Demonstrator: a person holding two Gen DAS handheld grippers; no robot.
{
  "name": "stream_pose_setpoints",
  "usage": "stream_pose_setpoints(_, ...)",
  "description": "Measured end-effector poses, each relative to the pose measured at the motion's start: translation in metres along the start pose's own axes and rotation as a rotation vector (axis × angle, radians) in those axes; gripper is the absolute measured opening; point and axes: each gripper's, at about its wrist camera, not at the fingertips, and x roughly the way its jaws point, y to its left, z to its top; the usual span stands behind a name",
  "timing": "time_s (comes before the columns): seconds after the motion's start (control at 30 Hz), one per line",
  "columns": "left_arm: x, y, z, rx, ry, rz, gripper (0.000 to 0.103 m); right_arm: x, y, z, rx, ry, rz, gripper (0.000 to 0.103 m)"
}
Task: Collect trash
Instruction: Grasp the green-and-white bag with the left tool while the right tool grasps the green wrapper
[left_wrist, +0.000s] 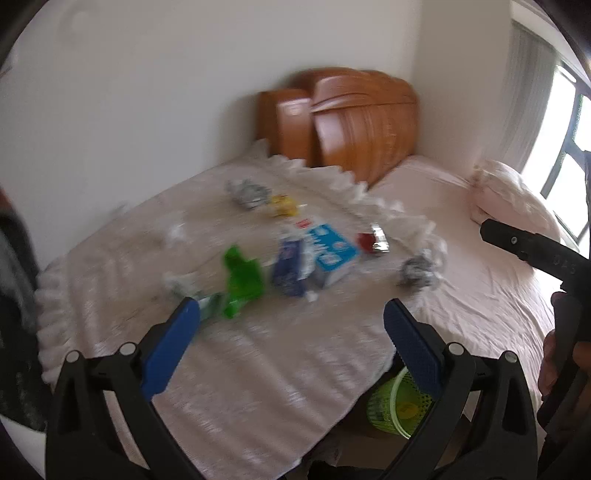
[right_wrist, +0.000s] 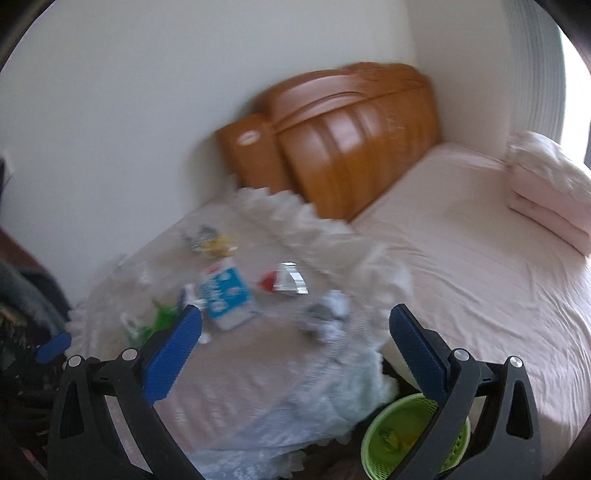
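Note:
Litter lies on a small table under a white lace cloth (left_wrist: 258, 362): a green wrapper (left_wrist: 242, 275), a blue and white carton (left_wrist: 332, 249) (right_wrist: 225, 291), a dark blue packet (left_wrist: 288, 269), a red and silver wrapper (left_wrist: 373, 242) (right_wrist: 284, 282), a yellow piece (left_wrist: 283, 206), and crumpled paper balls (left_wrist: 417, 273) (right_wrist: 328, 314). My left gripper (left_wrist: 291, 314) hangs open above the near half of the table, nothing between its blue pads. My right gripper (right_wrist: 295, 321) is also open and empty, over the table's right side. A green mesh basket (right_wrist: 413, 439) (left_wrist: 399, 402) stands on the floor below the table's right corner.
A bed with a pink sheet (right_wrist: 480, 266) fills the right side, with a folded pink quilt (right_wrist: 546, 184) at its far end and a wooden headboard (right_wrist: 351, 140) against the white wall. A window (left_wrist: 569, 147) is far right. The other gripper's black body (left_wrist: 546, 258) shows at the right edge.

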Motion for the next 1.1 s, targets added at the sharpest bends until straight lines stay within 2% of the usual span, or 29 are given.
stream_pose_setpoints(0.23,0.001,0.041,-0.016,-0.052,0.021,0.074,0.095,0.019,0.055,-0.005,-0.085,0.044,0.075,0.101)
stream_pose_setpoints(0.53,0.028,0.078,-0.023,-0.082,0.071,0.114,0.095,0.033,0.080,-0.013,-0.115,0.089,0.073,0.101)
stream_pose_setpoints(0.7,0.059,0.094,-0.020,-0.117,0.128,0.094,0.095,0.039,0.084,-0.015,-0.114,0.113,0.063,0.101)
stream_pose_setpoints(0.97,0.125,0.112,-0.001,-0.277,0.210,0.106,0.095,0.051,0.090,-0.019,-0.110,0.146,0.040,0.101)
stream_pose_setpoints(1.03,0.140,0.116,0.002,-0.316,0.241,0.112,0.088,0.054,0.091,-0.019,-0.112,0.153,0.039,0.101)
stream_pose_setpoints(1.1,0.154,0.121,0.003,-0.356,0.280,0.101,0.071,0.057,0.094,-0.020,-0.113,0.160,0.038,0.101)
